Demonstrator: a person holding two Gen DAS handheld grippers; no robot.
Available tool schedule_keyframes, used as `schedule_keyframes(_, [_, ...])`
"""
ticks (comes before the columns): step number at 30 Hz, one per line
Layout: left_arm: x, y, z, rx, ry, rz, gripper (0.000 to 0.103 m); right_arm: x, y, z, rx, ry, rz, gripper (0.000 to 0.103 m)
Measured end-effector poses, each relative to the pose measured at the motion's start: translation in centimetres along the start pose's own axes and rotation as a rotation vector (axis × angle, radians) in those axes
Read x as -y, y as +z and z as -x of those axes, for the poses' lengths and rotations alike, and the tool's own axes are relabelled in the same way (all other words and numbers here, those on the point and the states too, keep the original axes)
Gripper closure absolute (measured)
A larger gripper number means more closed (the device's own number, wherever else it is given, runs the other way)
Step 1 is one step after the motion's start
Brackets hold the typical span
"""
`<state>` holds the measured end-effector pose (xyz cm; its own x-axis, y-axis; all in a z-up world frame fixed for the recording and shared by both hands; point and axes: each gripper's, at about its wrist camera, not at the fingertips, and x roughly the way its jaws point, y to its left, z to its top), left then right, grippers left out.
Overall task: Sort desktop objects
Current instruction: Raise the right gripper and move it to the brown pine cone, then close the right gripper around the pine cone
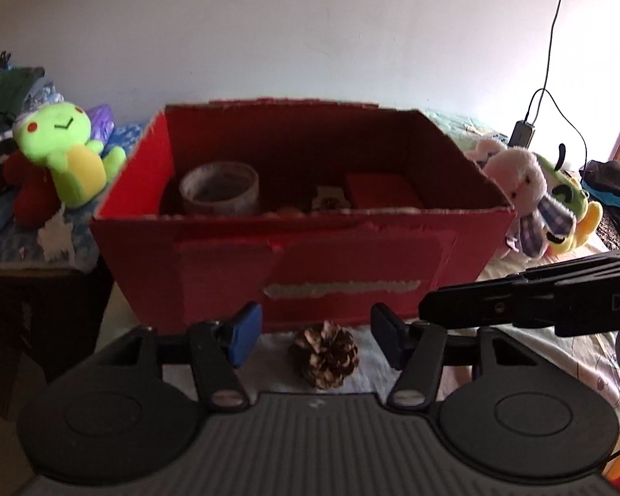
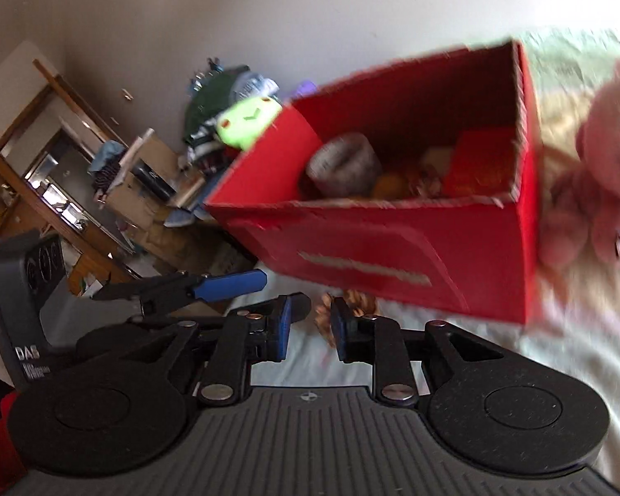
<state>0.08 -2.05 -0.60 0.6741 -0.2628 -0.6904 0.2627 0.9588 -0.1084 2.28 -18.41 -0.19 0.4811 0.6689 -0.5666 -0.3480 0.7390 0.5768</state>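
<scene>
Left tongs [image 1: 316, 332], spread wide, bracket the pine cone [image 1: 324, 353] lying just before the red box [image 1: 301, 248]; right tongs [image 2: 310, 326], parted and empty, hover alongside; closing should be gentle, centred on the cone.

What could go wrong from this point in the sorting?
1. Both tongs crowd the pinecone: the left tongs sit open around it while the right tongs close in from the side, so they may collide or knock it away.
2. The pinecone lies right against the box front, so a finger could catch the wall and shove the box.
3. The right view is motion-blurred, suggesting a fast move and a poor grip.
</scene>
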Motion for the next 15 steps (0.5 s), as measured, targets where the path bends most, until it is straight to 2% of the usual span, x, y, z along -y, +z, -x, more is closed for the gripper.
schedule_keyframes(3, [0.3, -1.2, -1.9, -0.032, -0.009, 0.023, 0.044, 1.5, 0.1, -0.6, -0.041, 0.000, -0.090, 0.075])
schedule_keyframes(5, [0.4, -1.6, -3.1, -0.049, 0.003, 0.034, 0.045, 2.0, 0.2, -1.2, -0.072, 0.009, -0.132, 0.070])
schedule_keyframes(8, [-0.1, -1.9, -4.4, -0.066, 0.014, 0.068, 0.045, 1.7, 0.6, -2.3, -0.098, 0.015, -0.125, 0.066])
schedule_keyframes(10, [-0.4, -2.0, -4.8, -0.071, 0.008, 0.086, 0.045, 1.7, 0.6, -3.2, -0.100, -0.007, -0.139, 0.058])
schedule_keyframes(15, [-0.9, -2.0, -5.7, -0.102, -0.028, 0.079, 0.050, 2.7, 0.5, -4.9, -0.144, 0.002, -0.231, 0.057])
